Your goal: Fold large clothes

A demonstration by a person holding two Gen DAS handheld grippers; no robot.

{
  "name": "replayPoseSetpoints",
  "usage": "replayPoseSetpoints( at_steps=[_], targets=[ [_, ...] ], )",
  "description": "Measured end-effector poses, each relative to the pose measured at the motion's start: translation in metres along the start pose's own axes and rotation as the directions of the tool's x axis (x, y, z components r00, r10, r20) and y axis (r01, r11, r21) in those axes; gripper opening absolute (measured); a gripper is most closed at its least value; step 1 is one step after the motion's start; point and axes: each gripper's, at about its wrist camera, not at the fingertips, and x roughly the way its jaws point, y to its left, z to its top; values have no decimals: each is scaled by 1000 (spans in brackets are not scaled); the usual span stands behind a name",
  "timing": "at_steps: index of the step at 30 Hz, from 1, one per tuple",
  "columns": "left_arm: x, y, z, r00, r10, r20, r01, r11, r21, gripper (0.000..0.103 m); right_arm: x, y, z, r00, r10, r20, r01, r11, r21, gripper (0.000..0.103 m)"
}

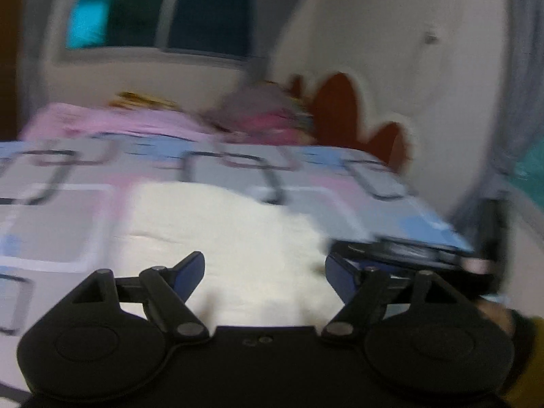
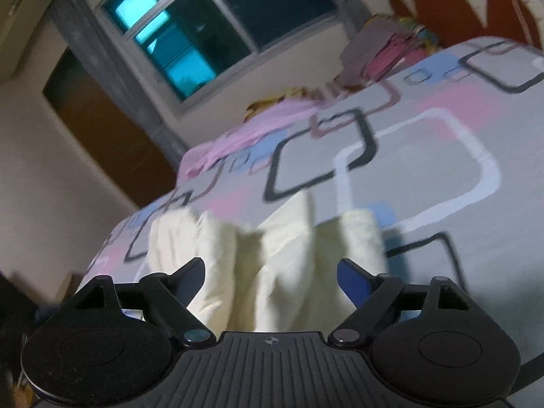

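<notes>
Plainly, both sets of jaws are held apart with nothing clamped between them. In the left wrist view the left gripper (image 1: 265,272) is poised over a cream garment (image 1: 221,238), which is spread across the lower middle of the frame on the patterned bedspread (image 1: 68,210) of a bed; the cloth shows in the gap between the blue pads but is not pinched. In the right wrist view the right gripper (image 2: 272,273) is aimed at the same cream garment (image 2: 272,255), seen at lower centre in loose vertical ridges near the bed's near edge. The bed is probably used because its broad flat surface lets a large piece be laid out. A heap of other clothes (image 2: 384,51) is left at the upper right, near the red headboard (image 2: 438,3), well apart from the garment, likely so it stays out of the folding area. Much detail is lost to blur, so how far the fold has progressed cannot be told.
</notes>
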Motion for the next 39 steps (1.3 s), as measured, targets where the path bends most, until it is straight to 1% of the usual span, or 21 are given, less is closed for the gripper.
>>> replayPoseSetpoints(
  at_steps=[1,4,7,8,13,14,15,16,17,18,19,21,23,25,28,31,33,35,36,38,39],
  targets=[
    [2,12,-3,998,65,0,-65,998,-11,76,6,1,-2,1000,13,-20,-13,1000,12,84],
    [20,31,-19,984,177,-20,-177,984,12,75,20,12,-10,997,38,-72,-36,999,31,84],
    [37,36,-41,978,205,-43,-204,978,30,74,31,28,-15,996,37,-86,-38,999,-8,84],
    [44,35,-44,979,195,-57,-194,981,25,74,34,33,-17,996,34,-88,-36,999,-17,84],
    [62,30,-62,993,82,-90,-81,997,12,72,50,53,-26,994,-13,-107,7,998,-59,84],
    [65,33,-61,993,70,-93,-69,998,15,72,52,56,-29,994,-32,-108,24,997,-75,74],
    [68,34,-60,994,53,-98,-52,999,13,72,57,58,-29,992,-57,-111,47,995,-92,58],
    [71,35,-58,994,33,-103,-32,999,8,72,60,59,-31,990,-86,-111,74,992,-104,49],
    [73,37,-57,994,14,-109,-14,1000,5,72,62,59,-33,988,-109,-111,98,990,-105,30],
    [74,39,-55,993,-3,-117,4,1000,2,72,64,57,-34,985,-131,-111,121,988,-98,20],
    [74,40,-54,992,-31,-123,32,1000,-1,72,65,56,-35,984,-138,-114,128,988,-90,19],
    [75,42,-52,989,-72,-132,73,997,3,72,58,59,-38,984,-153,-94,142,983,-113,8],
    [74,47,-48,984,-109,-139,109,994,-10,72,47,69,-40,986,-160,-46,150,972,-180,6],
    [68,56,-38,980,-158,-123,153,987,-55,72,32,70,-39,984,-176,7,174,961,-215,5],
    [56,72,-24,985,-162,-63,158,985,-62,72,21,55,-36,970,-240,40,243,947,-212,4],
    [60,81,-15,988,-146,-48,144,989,-39,72,17,26,-37,950,-310,32,311,936,-166,3],
    [77,82,-15,985,-153,-77,150,988,-43,72,19,7,-43,920,-392,28,391,905,-165,1],
    [96,75,-20,981,-156,-119,151,987,-48,72,26,-17,-52,912,-409,-30,405,910,-90,1],
    [107,71,-27,981,-143,-135,140,990,-32,72,31,-21,-57,909,-416,-36,413,908,-78,1],
    [122,63,-41,987,-98,-129,104,994,43,76,39,-19,-63,905,-423,-40,419,904,-90,1],
    [128,62,-47,987,-93,-130,100,994,45,76,41,-18,-62,904,-426,-42,422,903,-87,2]
  ],
)
